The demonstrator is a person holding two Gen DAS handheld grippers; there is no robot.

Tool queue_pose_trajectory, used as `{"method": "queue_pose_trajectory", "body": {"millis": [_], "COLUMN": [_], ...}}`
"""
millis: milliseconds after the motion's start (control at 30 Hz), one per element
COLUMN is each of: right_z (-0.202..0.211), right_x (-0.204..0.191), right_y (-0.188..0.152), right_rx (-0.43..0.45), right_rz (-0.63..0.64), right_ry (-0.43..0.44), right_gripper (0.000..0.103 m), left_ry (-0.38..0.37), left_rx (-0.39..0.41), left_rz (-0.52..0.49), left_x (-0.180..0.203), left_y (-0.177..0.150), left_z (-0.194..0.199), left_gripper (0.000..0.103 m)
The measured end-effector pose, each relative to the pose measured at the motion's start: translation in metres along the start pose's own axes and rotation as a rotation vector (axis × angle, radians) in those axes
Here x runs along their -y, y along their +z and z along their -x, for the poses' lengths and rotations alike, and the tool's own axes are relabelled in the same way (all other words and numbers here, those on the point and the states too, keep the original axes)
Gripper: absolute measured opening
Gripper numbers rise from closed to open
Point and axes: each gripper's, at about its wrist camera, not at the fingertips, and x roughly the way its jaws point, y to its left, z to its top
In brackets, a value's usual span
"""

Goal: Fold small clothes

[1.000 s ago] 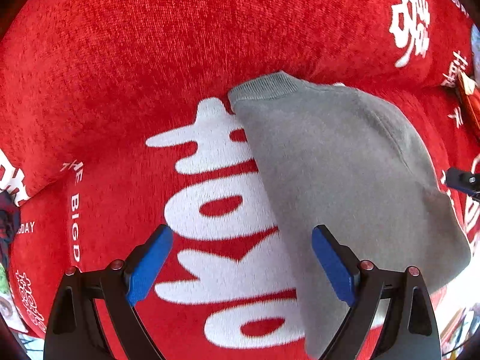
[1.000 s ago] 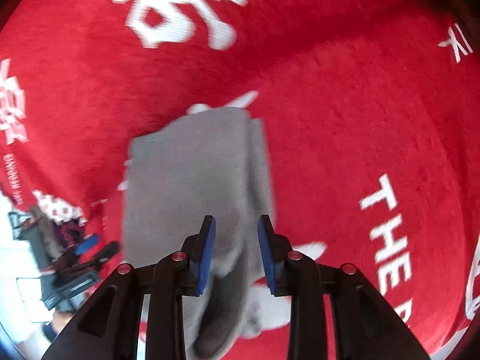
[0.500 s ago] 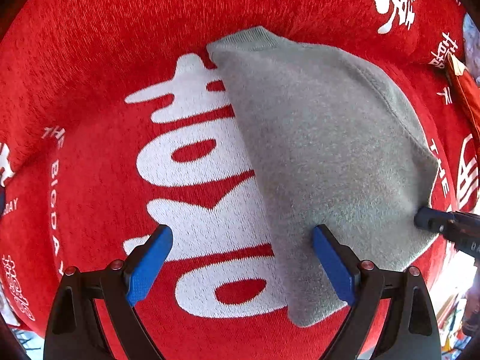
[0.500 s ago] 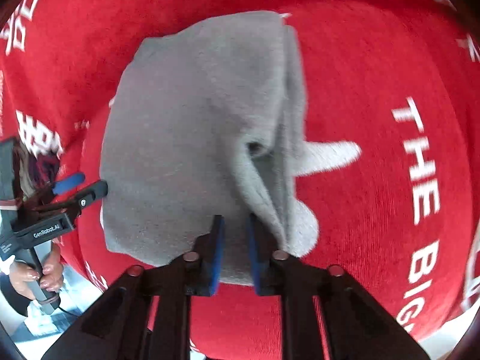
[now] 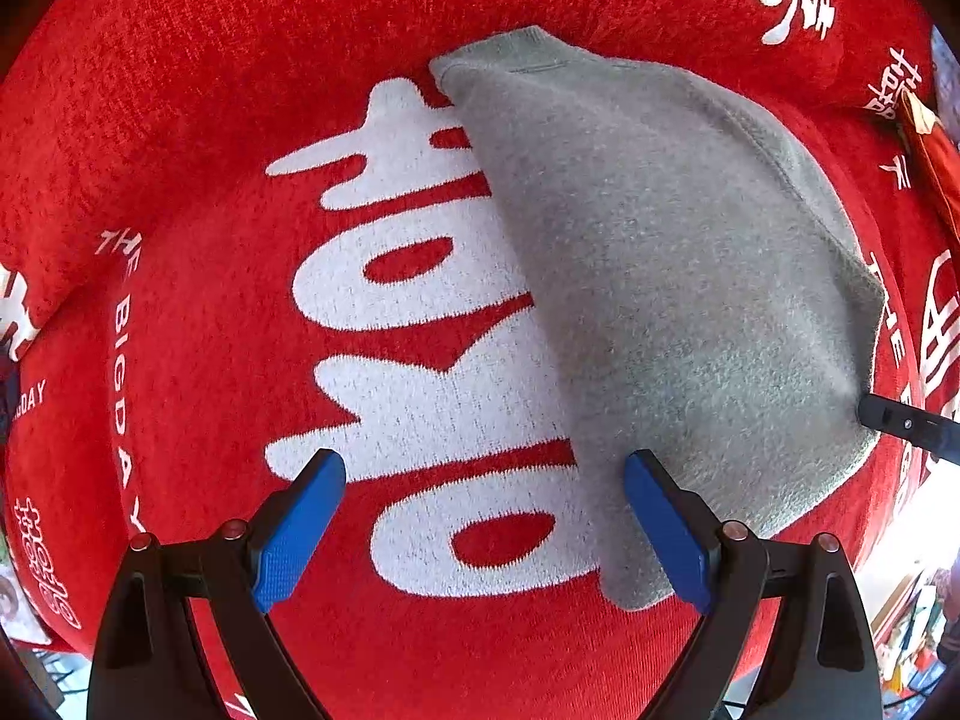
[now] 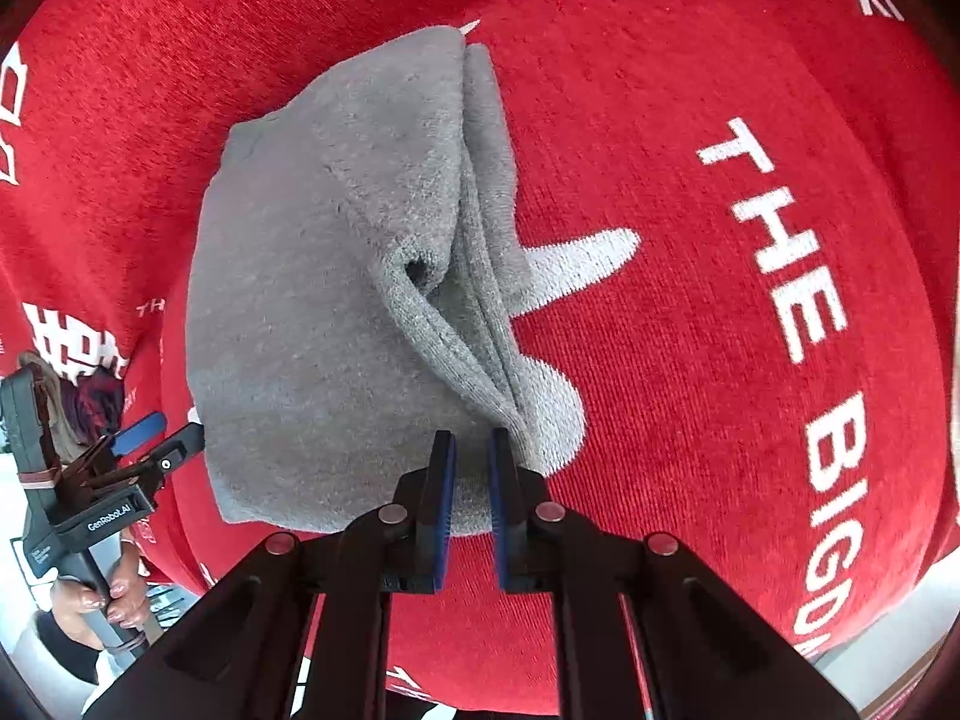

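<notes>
While right tool (image 6: 471,453) pinches grey garment (image 6: 312,300), left tool (image 5: 483,516) gapes.

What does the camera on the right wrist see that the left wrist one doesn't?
Only the right wrist view shows the layered folded edge of the grey garment, the person's hand holding the left hand-held gripper, and the right hand-held gripper nearly closed at that edge. Only the left wrist view shows the garment's ribbed hem. Both show the red printed blanket.

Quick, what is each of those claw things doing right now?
Left gripper: open, holding nothing, one finger over the grey garment's edge.
Right gripper: nearly shut at the garment's near edge; a grip cannot be told.
</notes>
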Motion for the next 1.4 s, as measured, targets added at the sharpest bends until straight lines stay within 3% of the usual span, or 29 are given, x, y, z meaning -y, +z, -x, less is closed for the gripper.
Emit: {"method": "queue_pose_trajectory", "body": {"millis": [233,300,333,367,600,633,700,733,767,1000,1033,1067,1133,1200,1400], "right_z": [0.026,0.033,0.036,0.038,0.024,0.018,0.009,0.005,0.001,-0.011,-0.013,-0.013,-0.004,0.002,-0.018], "right_x": [-0.008,-0.008,-0.009,-0.01,-0.006,-0.005,-0.001,0.0,0.0,0.003,0.001,-0.003,-0.015,-0.016,0.007], "right_y": [0.01,0.017,0.021,0.025,0.066,0.071,0.081,0.085,0.09,0.113,0.115,0.118,0.12,0.121,0.127], "right_rx": [0.045,0.069,0.083,0.103,0.118,0.106,0.08,0.071,0.059,0.035,0.028,0.024,0.059,0.073,0.02], "right_rz": [-0.015,-0.02,-0.022,-0.022,-0.066,-0.075,-0.101,-0.105,-0.106,-0.108,-0.096,-0.069,0.017,0.063,0.025], "right_ry": [-0.026,-0.019,-0.019,-0.015,0.033,0.035,0.047,0.064,0.072,0.144,0.158,0.162,0.151,0.118,0.107], "right_gripper": [0.023,0.04,0.056,0.06,0.06,0.06,0.055,0.038,0.034,0.033,0.018,0.018,0.016,0.008,0.008], "left_ry": [0.002,-0.002,-0.003,-0.004,-0.068,-0.07,-0.058,-0.057,-0.056,-0.052,-0.032,-0.013,-0.002,0.002,-0.021], "left_rx": [-0.002,-0.001,-0.001,-0.006,0.045,0.049,0.06,0.061,0.063,0.034,0.025,0.02,0.03,0.038,0.024], "left_rz": [0.01,0.017,0.022,0.027,0.114,0.121,0.126,0.124,0.123,0.18,0.189,0.197,0.215,0.212,0.179], "left_x": [-0.005,-0.005,-0.005,-0.006,-0.015,-0.015,-0.015,-0.014,-0.013,-0.011,-0.011,-0.012,-0.012,-0.01,0.002], "left_y": [0.005,0.009,0.01,0.012,0.031,0.034,0.043,0.046,0.05,0.07,0.072,0.074,0.077,0.08,0.087], "left_z": [0.006,0.006,0.006,0.005,0.008,0.009,0.01,0.01,0.01,0.0,-0.002,-0.004,-0.004,-0.003,-0.007], "left_gripper": [0.095,0.095,0.095,0.095,0.095,0.103,0.103,0.103,0.103,0.103,0.103,0.103,0.103,0.103,0.103]}}
